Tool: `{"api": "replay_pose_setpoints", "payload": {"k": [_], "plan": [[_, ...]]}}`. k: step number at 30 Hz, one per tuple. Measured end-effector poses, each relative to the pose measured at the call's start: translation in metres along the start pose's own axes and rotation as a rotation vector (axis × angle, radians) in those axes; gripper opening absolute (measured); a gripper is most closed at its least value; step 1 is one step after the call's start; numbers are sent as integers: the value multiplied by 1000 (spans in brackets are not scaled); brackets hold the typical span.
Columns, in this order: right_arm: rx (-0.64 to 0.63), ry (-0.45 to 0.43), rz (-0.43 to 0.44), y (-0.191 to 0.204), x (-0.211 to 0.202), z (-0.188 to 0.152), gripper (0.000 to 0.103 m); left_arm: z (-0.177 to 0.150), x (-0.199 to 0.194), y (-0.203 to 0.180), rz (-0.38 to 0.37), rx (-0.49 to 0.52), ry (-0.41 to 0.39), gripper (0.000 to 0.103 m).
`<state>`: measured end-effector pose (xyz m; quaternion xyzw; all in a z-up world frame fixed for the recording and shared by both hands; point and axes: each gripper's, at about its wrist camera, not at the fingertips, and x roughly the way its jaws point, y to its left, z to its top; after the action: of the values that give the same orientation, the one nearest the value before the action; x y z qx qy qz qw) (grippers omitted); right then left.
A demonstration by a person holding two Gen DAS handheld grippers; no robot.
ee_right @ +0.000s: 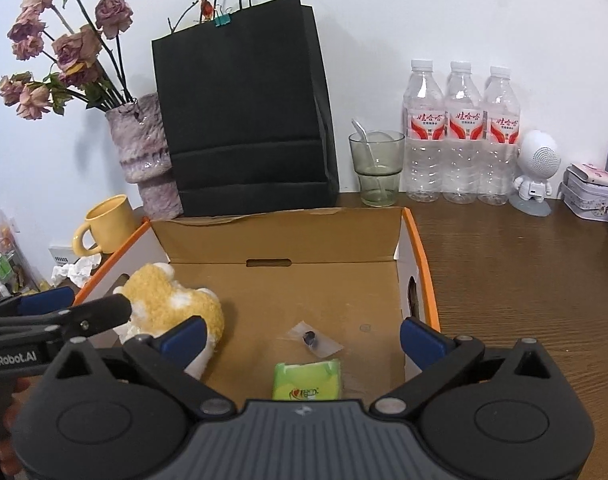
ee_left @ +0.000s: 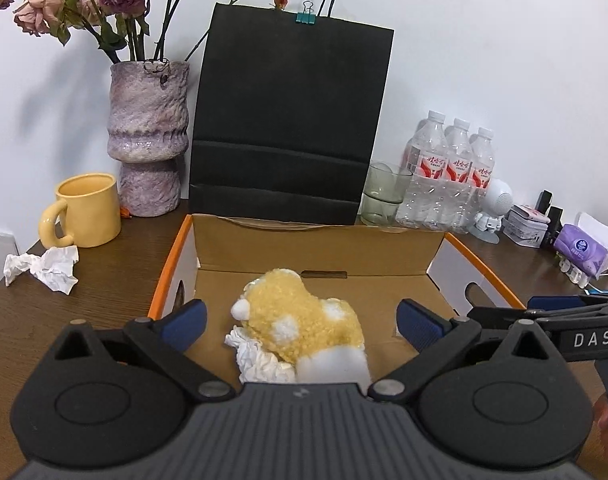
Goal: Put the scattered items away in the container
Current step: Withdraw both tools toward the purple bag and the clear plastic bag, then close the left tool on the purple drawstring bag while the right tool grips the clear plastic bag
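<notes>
Here, from left to right: a crumpled tissue (ee_left: 44,270) lies loose on the wooden counter (ee_left: 104,264) beside a yellow mug (ee_left: 86,216); behind the mug stands a mottled purple vase (ee_left: 148,136) of dried roses (ee_left: 44,4). A black paper bag (ee_left: 288,120) rises at centre against the wall, directly behind the open cardboard box (ee_left: 315,248) with orange-edged sides. Inside the box, toward its left side, rests a yellow-and-white plush toy (ee_left: 304,320), touching a second crumpled tissue (ee_left: 260,360) just beside it. The left gripper (ee_left: 300,320) hovers over these two with its jaws spread wide, pads clear of both. Further right on the box floor lie a small clear packet (ee_right: 313,338) with a dark item inside and a green tissue pack (ee_right: 305,380), near each other. The right gripper (ee_right: 302,338) hangs above them, jaws likewise wide apart and holding nothing. To the right of the box stand a green-tinted glass (ee_right: 377,168) containing a spoon, three water bottles (ee_right: 459,132) in a row, a small white robot figure (ee_right: 537,172), and a decorated tin (ee_right: 591,196).
</notes>
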<state>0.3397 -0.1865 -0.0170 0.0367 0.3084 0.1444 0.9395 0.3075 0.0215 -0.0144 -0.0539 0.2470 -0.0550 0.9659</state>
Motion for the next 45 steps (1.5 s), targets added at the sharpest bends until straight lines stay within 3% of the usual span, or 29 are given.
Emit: {"api": "replay_pose_setpoints", "payload": {"k": [9,15,19,27,34,45], "plan": [[-12,-17,6,3,-6,2,103,1,-3,2,6,-11,-3,103],[-2,-103,11,0,-37,8,103,8,-28,8,-5,-26,-52,103],[10,-130,-2,-10,-60,-1,103,0,-43,19,17,-31,-37,103],[-16,-35,-71,-29,-73,-45,103,-35,-65,41,52,-23,46,103],[34,62,-98,-45,-61,-79,103,-62,-55,47,68,-36,139,103],[-3,65,-102,-40,-35,-86,103,-73,-21,55,89,-39,205,103]]}}
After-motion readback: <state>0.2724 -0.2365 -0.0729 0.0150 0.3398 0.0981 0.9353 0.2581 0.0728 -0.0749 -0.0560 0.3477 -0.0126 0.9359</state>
